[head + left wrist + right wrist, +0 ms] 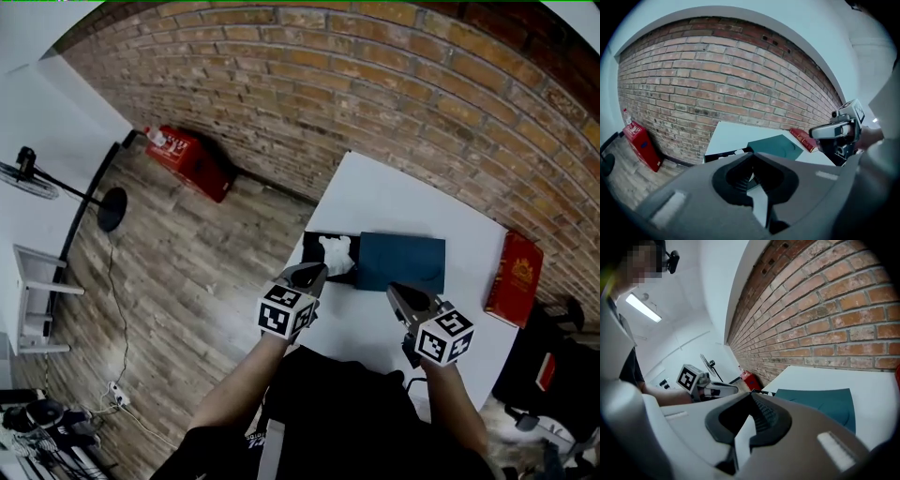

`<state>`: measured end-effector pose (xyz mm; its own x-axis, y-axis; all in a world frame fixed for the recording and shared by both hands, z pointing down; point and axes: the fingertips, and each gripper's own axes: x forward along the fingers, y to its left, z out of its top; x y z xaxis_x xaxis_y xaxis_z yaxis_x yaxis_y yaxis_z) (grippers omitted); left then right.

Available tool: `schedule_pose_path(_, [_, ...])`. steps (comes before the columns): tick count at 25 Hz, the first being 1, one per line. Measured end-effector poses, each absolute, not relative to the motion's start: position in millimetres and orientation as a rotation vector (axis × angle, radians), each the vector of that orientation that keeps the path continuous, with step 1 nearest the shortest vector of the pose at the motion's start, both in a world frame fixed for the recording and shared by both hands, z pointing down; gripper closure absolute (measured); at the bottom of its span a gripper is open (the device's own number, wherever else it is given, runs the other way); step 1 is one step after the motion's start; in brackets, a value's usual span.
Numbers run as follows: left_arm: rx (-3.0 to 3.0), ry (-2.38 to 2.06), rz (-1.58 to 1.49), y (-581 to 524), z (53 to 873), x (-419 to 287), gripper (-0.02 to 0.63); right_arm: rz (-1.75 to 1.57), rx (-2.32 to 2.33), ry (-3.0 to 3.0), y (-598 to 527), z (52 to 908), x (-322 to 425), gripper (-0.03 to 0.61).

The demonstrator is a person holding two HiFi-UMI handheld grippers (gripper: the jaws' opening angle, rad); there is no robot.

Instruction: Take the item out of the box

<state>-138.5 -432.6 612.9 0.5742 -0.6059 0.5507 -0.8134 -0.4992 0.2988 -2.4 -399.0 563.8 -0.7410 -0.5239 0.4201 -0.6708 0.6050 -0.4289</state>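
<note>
1. L gripper (pixel 311 274): jaws shut, empty, tip just beside box (pixel 313 246)
2. R gripper (pixel 400 293): jaws together, empty, near teal lid (pixel 401 262)
3. White item (pixel 335 251) lies in box's black open part, on table (pixel 394 202)

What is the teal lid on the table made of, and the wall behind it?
The teal lid looks like matte cardboard: it is flat and thin with crisp edges and no shine, though I can't be sure. The wall is rough red-brown brick, with pale mortar lines between the blocks.
</note>
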Motion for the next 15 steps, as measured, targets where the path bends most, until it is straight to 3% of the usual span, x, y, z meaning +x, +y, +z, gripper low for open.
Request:
schedule_pose_path(6, [2.225, -1.029, 0.637, -449.0, 660.2, -129.9, 0.602, 0.909, 1.023, -2.498, -393.2, 583.2, 0.1, 0.578])
schedule_pose_path(7, [2.222, -1.011, 0.654, -449.9, 665.6, -128.3, 0.559, 0.913, 1.032, -2.491, -393.8, 584.3, 0.1, 0.578])
schedule_pose_path(11, [2.187, -0.943, 0.727, -448.7, 690.7, -125.5, 0.518, 0.909, 1.051, -2.486, -398.0, 582.9, -3.5, 0.578])
schedule_pose_path(15, [2.161, -0.946, 0.844, -455.9, 720.0, -134.3, 0.517, 0.903, 1.056, -2.492, -399.3, 579.8, -7.3, 0.578])
